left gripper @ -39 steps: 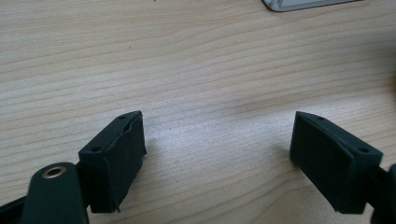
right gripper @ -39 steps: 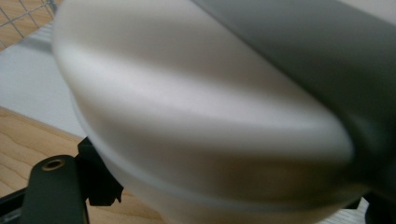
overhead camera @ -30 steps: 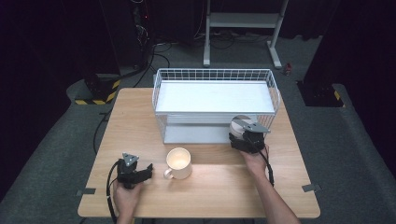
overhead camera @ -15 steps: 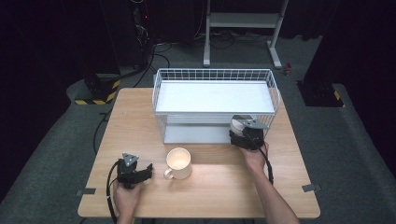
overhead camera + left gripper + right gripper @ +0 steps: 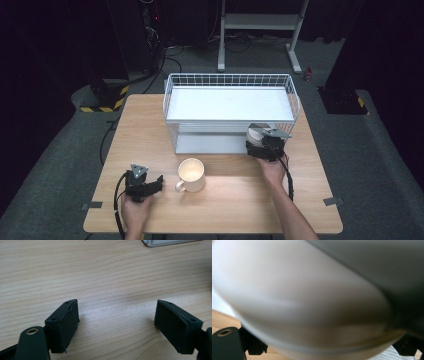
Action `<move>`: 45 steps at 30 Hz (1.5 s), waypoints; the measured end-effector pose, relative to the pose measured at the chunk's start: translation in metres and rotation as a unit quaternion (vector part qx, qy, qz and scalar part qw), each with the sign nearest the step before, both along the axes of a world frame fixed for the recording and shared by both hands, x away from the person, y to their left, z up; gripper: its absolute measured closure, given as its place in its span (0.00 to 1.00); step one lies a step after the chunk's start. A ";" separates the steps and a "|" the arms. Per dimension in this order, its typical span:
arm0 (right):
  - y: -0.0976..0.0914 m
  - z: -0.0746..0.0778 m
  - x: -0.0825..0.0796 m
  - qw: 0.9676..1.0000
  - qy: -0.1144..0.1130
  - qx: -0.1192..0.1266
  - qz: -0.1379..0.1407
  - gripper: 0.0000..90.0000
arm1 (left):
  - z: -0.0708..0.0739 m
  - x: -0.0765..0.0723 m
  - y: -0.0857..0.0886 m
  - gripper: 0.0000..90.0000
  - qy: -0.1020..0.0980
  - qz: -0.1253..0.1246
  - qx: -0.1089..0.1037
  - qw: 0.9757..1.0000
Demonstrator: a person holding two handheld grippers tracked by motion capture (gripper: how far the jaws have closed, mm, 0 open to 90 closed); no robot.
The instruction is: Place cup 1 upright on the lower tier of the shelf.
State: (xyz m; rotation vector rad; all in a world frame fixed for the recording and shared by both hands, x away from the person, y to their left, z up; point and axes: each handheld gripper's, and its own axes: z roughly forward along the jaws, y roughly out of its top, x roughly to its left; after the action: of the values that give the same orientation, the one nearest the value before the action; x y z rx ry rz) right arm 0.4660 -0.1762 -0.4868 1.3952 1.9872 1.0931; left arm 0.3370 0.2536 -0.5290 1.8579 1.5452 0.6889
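Note:
A white cup point(image 5: 255, 133) stands at the right end of the wire rack's lower shelf point(image 5: 210, 145). My right gripper point(image 5: 258, 141) reaches in to it from the front. In the right gripper view the cup point(image 5: 307, 297) looms close and blurred. My right gripper point(image 5: 327, 348) has just been opening, and its pads point(image 5: 253, 345) stand spread at either side of the cup's base. A cream mug point(image 5: 191, 174) sits on the table in front of the rack. To its left my left gripper point(image 5: 158, 184) rests open, and nothing lies between its fingers point(image 5: 66, 325) but bare wood.
The white wire rack point(image 5: 227, 102) fills the back middle of the wooden table point(image 5: 235, 205), with a basket rim around its top shelf. Dark floor, cables and a metal stand lie beyond. A pale rounded corner point(image 5: 170, 242) shows ahead of the left gripper.

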 end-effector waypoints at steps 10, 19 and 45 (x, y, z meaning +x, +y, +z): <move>-0.004 -0.001 -0.009 1.000 -0.002 -0.001 0.010 0.14 | 0.000 0.000 0.000 0.22 0.000 0.000 0.000 1.000; -0.004 0.000 -0.021 1.000 -0.003 -0.013 0.011 0.22 | 0.000 0.000 0.000 0.22 0.000 0.000 0.000 1.000; 0.001 -0.018 -0.014 0.999 0.023 -0.017 -0.034 0.49 | 0.000 0.000 0.000 0.22 0.001 -0.001 0.003 1.000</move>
State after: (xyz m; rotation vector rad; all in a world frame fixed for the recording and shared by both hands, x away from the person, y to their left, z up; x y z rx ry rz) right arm 0.4524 -0.1750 -0.5048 1.4717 1.9647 1.0022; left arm 0.3374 0.2536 -0.5289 1.8657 1.5432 0.6913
